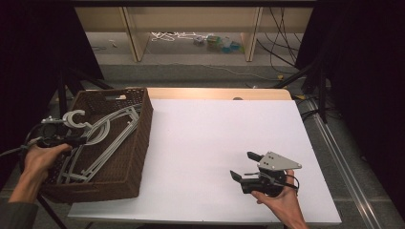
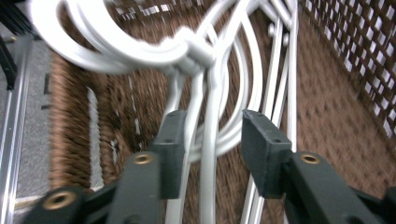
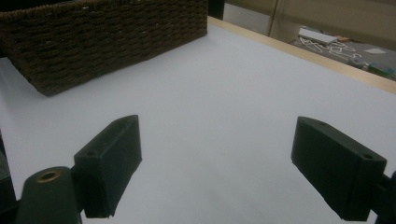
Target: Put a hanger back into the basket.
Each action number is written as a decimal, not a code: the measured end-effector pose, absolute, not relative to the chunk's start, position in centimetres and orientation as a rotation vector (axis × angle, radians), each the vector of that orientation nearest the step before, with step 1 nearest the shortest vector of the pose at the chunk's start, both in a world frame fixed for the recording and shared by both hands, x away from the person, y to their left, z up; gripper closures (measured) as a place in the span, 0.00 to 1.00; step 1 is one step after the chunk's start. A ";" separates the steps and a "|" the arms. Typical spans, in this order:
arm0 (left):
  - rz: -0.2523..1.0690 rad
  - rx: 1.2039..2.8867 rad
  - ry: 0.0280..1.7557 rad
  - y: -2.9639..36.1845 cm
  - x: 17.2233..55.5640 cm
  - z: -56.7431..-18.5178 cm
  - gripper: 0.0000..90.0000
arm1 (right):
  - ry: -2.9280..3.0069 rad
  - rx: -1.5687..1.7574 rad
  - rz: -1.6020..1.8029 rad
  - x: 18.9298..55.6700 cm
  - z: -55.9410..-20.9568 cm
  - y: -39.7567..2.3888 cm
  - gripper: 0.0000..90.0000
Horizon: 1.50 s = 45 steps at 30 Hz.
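Several grey hangers (image 2: pixel 205 140) lie between the left gripper's (image 2: pixel 212 144) seemingly loosened fingers.

I see the white table (image 1: pixel 215 157) bare across its middle, its wooden edge (image 1: pixel 219 93) at twelve o'clock; beyond it, cables (image 1: pixel 174 36) and coloured clutter (image 1: pixel 219 44) on the floor.

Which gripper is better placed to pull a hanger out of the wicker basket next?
Left. The left gripper is already in the wicker basket with hangers between its parted jaws; the right gripper rests open on the white tabletop, well away.
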<state>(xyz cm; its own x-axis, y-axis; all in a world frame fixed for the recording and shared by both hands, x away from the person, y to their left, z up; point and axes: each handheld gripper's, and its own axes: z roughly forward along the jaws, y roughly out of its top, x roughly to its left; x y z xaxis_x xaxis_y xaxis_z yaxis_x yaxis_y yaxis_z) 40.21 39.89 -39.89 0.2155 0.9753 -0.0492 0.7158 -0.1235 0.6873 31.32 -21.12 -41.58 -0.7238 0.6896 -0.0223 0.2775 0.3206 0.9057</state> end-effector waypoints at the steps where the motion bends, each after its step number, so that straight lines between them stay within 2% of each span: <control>1: 0.592 1.886 1.563 39.7 40.0 -39.5 0.60 | 2.184 0.858 1.379 31.3 -41.6 -21.1 0.19; 6: 0.641 1.784 1.531 38.8 38.9 -37.8 0.47 | 2.177 0.857 1.382 31.3 -41.6 -21.1 0.19; 11: 0.694 1.665 1.472 37.5 37.3 -35.8 0.39 | 2.160 0.861 1.399 31.3 -41.5 -21.2 0.19; 14: 0.683 1.623 1.417 35.8 36.1 -34.7 0.35 | 2.155 0.867 1.401 31.3 -41.5 -21.2 0.19; 15: 0.674 1.618 1.406 35.3 35.8 -34.5 0.28 | 2.152 0.868 1.405 31.3 -41.5 -21.2 0.19; 16: 0.672 1.613 1.390 34.9 35.6 -34.3 0.26 | 2.149 0.868 1.407 31.3 -41.5 -21.2 0.19; 32: 0.596 1.564 1.173 27.4 32.8 -33.5 0.19 | 2.134 0.872 1.425 31.2 -41.5 -21.3 0.19; 45: 0.561 1.578 1.056 22.7 31.8 -34.5 0.19 | 2.129 0.889 1.442 31.4 -41.7 -21.3 0.19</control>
